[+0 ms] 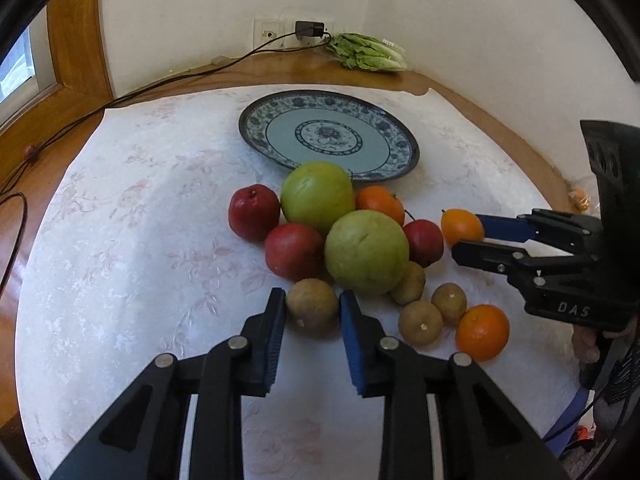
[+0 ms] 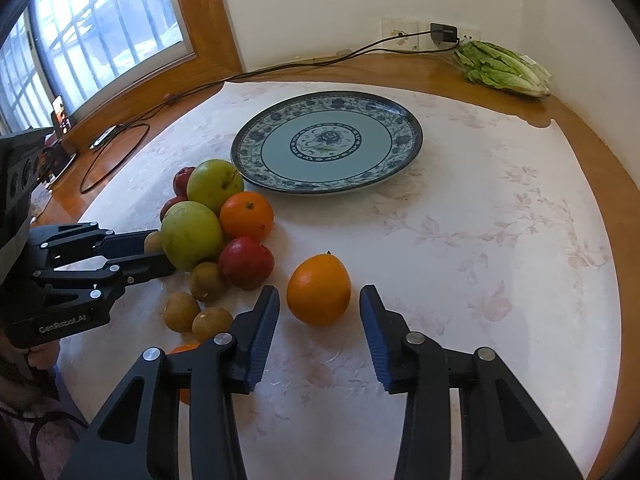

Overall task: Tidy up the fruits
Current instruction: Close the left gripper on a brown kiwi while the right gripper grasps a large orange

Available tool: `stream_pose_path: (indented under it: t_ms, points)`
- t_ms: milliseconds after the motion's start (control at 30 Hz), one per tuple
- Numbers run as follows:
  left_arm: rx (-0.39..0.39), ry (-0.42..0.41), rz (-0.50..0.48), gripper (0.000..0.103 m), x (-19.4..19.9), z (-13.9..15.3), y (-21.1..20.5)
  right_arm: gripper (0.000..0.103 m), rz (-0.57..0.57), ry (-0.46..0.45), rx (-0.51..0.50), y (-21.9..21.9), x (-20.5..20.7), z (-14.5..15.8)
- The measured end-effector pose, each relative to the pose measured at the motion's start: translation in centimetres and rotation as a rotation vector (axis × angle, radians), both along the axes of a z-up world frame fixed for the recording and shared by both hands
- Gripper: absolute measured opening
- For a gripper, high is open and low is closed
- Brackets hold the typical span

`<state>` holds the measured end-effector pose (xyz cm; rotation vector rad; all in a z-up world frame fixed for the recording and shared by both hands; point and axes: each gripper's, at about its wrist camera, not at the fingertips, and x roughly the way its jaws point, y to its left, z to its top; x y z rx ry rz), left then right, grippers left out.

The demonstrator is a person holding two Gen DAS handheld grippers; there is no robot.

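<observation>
A pile of fruit lies on the white cloth in front of an empty blue patterned plate point(image 1: 384, 160) point(image 2: 400, 160): two green apples point(image 1: 366, 252) point(image 2: 191, 234), red fruits point(image 1: 294, 250) point(image 2: 246, 262), oranges point(image 1: 482, 332) and several brown round fruits point(image 1: 420, 322). My left gripper point(image 1: 313, 306) point(image 2: 158, 254) is open with its pads on either side of a brown fruit point(image 1: 312, 306); I cannot tell if they touch it. My right gripper point(image 2: 319, 306) point(image 1: 466, 236) is open around an orange point(image 2: 319, 289) point(image 1: 461, 226), with gaps on both sides.
A head of lettuce point(image 1: 366, 52) point(image 2: 504, 68) lies at the back by the wall. A black cable point(image 1: 160, 84) point(image 2: 280, 66) runs from a wall charger point(image 1: 309, 29) along the wooden table edge. A window point(image 2: 92, 20) is on the left.
</observation>
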<state>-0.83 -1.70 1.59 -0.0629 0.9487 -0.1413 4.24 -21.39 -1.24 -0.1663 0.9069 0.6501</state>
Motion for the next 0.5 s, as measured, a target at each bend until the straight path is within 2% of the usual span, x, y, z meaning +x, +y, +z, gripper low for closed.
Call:
stream_pose_path:
  t_ms: [333,500]
  points:
    - [-0.002,-0.009,-0.019,0.027,-0.3,0.11,0.11,0.043,-0.007,0.013,0.008,0.3,0.3,-0.36]
    - [-0.002,-0.006,-0.015,0.027,-0.45,0.35,0.28,0.037,-0.012,0.009,0.003,0.35,0.49,-0.4]
